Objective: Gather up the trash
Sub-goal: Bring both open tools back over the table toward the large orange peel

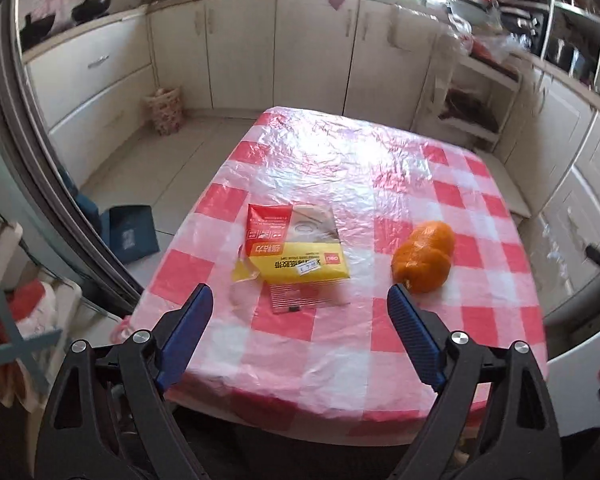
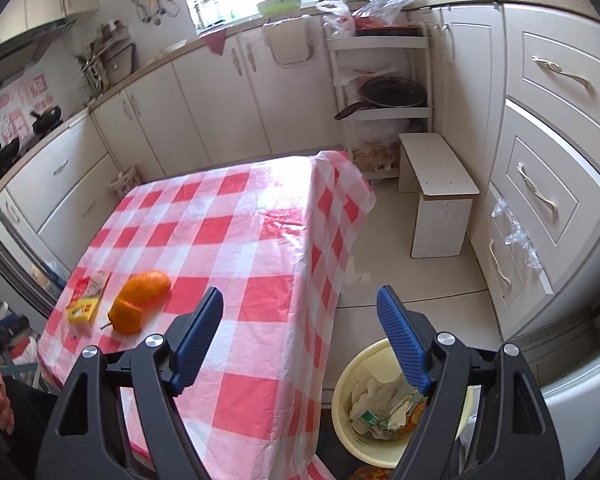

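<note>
Cream kitchen cabinets (image 1: 236,52) surround a table under a red-and-white checked plastic cloth (image 1: 332,184).

Left wrist view: the left gripper (image 1: 300,300) hangs above the near table edge, its blue-padded jaws spread wide with nothing between them. Just beyond them lies a flat yellow-and-red package (image 1: 296,248) with printed text and a small white label, resting partly on a clear wrapper. To its right, apart from it, sits a piece of orange peel (image 1: 424,258) near the right jaw tip. On the floor to the left stands a dark blue box (image 1: 130,232), and farther back a small woven basket (image 1: 164,110) against the cabinets.

Right wrist view: the right gripper (image 2: 300,308) is likewise wide open and holds nothing, positioned over the table's right edge where the cloth drapes down. Only this view shows a pale yellow bin (image 2: 352,436) on the floor beside the table, below the right jaw, already containing crumpled paper and wrappers. It also shows a low white stool (image 2: 436,196) and a shelf rack with a dark pan (image 2: 392,94). The package (image 2: 85,304) and peel (image 2: 140,296) appear at far left on the cloth, the peel visibly in two curled sections.
</note>
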Demonstrator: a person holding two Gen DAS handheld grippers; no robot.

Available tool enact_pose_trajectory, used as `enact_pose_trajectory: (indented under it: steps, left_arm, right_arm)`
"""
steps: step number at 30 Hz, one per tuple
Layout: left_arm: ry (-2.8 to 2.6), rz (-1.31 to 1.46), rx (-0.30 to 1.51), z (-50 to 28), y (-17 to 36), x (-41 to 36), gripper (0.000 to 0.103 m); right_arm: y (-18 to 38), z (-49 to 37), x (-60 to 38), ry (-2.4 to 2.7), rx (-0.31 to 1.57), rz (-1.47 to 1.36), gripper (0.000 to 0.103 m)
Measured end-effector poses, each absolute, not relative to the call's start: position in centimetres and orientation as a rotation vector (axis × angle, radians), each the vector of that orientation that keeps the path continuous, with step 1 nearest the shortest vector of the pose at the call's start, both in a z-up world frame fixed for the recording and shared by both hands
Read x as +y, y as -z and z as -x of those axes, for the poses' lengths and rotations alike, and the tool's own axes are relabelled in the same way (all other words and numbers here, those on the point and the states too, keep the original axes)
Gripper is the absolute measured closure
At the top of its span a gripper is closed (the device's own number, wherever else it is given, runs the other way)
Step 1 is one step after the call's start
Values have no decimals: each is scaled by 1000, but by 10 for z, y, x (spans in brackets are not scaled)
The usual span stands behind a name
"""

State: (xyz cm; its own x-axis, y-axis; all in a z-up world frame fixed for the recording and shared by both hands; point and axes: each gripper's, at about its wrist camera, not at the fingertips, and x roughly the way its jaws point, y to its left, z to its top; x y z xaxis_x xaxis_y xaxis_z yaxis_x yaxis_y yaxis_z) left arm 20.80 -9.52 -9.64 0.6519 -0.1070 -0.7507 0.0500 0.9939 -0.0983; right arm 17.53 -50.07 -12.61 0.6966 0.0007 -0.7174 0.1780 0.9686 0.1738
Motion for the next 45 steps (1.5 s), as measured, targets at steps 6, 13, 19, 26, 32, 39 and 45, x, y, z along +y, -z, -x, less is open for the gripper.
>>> enact_pose_trajectory:
  steps: [6,13,19,26,32,39,45]
  left_arm:
    - [101,-29,817,-199,99,-109,14]
    - [113,-61,804,-193,96,-113,14]
    - [103,-14,817,-196,96,-102,14]
    - [98,-4,844,-198,101,-96,14]
    - [121,-26,888,-205,113,-95,14]
    - [122,-22,984,-233,140,-84,14]
    - [69,-16,959,-238,140,-66,14]
  right_arm:
    - [136,-177,-481,92,834,-183,26]
    - [136,-178,-473,73,832,-170,26]
    - [139,-181,-468,65,839,-168,26]
    - [140,-186,-454,40,840,-157,26]
    - [140,-198,-426,-14,847,-151,26]
    - [156,-222,-381,-111,923,-166,26]
    - [161,-239,-343,-130,935,-94,25]
